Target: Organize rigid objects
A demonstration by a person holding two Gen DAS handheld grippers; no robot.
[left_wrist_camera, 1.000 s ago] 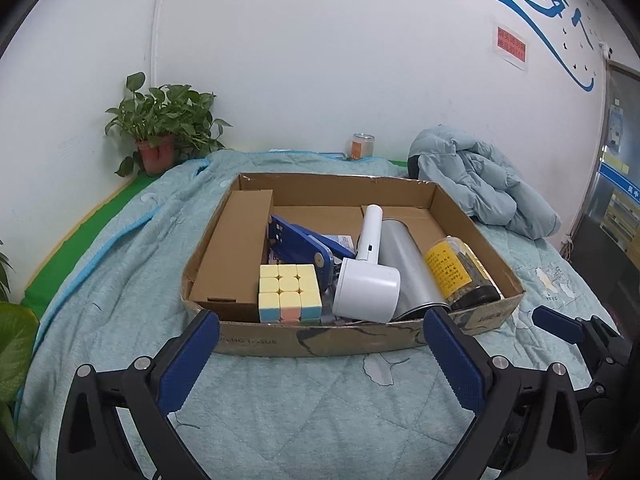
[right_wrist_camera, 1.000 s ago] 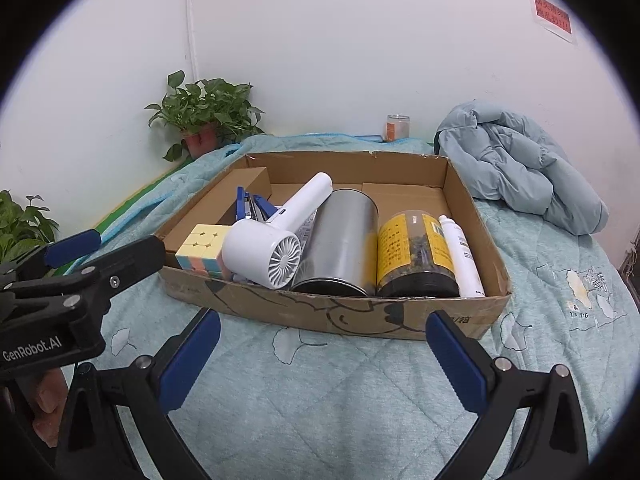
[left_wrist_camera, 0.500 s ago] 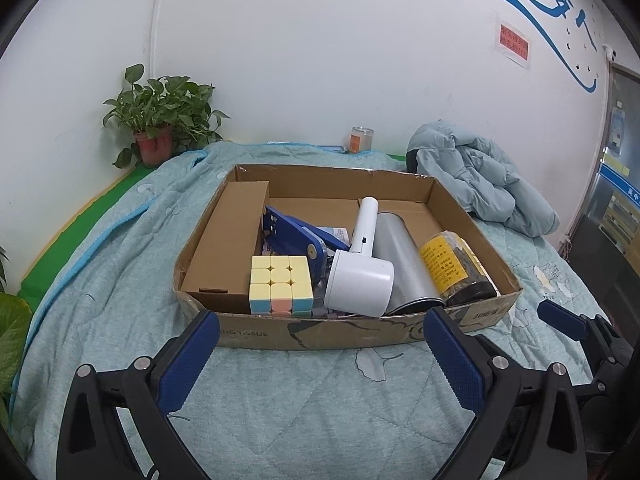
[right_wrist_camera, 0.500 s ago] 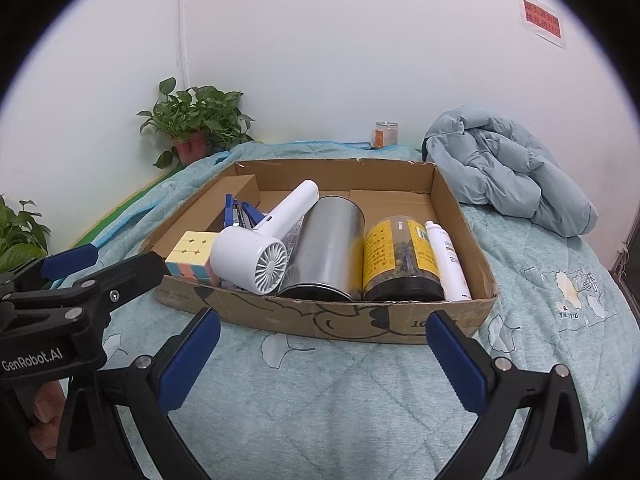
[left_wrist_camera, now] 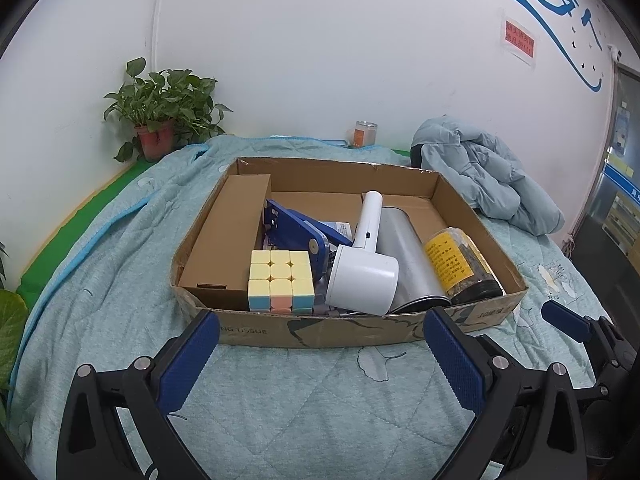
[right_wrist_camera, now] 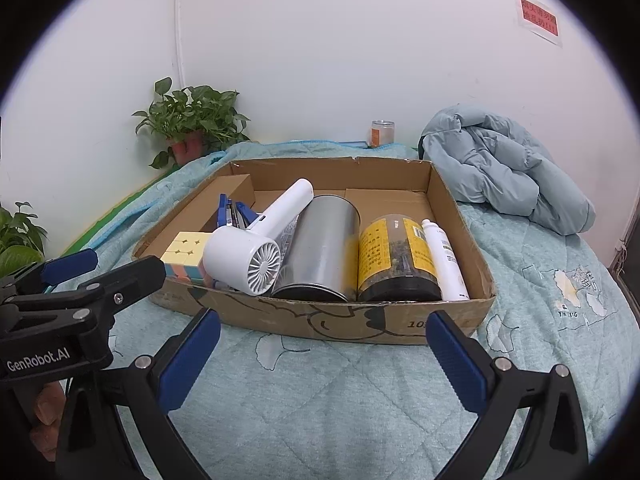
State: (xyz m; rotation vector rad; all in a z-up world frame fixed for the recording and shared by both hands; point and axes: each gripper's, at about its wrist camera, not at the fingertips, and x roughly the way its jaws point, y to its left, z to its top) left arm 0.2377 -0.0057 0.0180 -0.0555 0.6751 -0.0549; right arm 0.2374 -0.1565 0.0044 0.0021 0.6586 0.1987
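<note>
Cardboard box [left_wrist_camera: 348, 330]: cube [left_wrist_camera: 280, 280], fan [left_wrist_camera: 362, 276], canisters inside. Our left gripper [left_wrist_camera: 320, 356] and right gripper [right_wrist_camera: 322, 354] gape wide, empty; we should approach the box squarely.

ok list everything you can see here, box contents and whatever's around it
cardboard box: 1, brown, open, on the quilt
inner carton: 1, brown, left side of box
puzzle cube: 1, pastel, front, beside carton
blue tool: 1, blue, behind cube; type unclear
hair dryer: 1, white, lying centre
metal canister: 1, silver, lying right of dryer
jar: 1, yellow label, dark contents, lying right of canister
bottle: 1, white, by right wall
quilt: 1, light teal, under box
jacket: 1, pale blue, far right
small jar: 1, orange label, by wall
potted plant: 1, green, far left corner
left gripper: 1, black, blue pads, open
right gripper: 1, same, open
</note>
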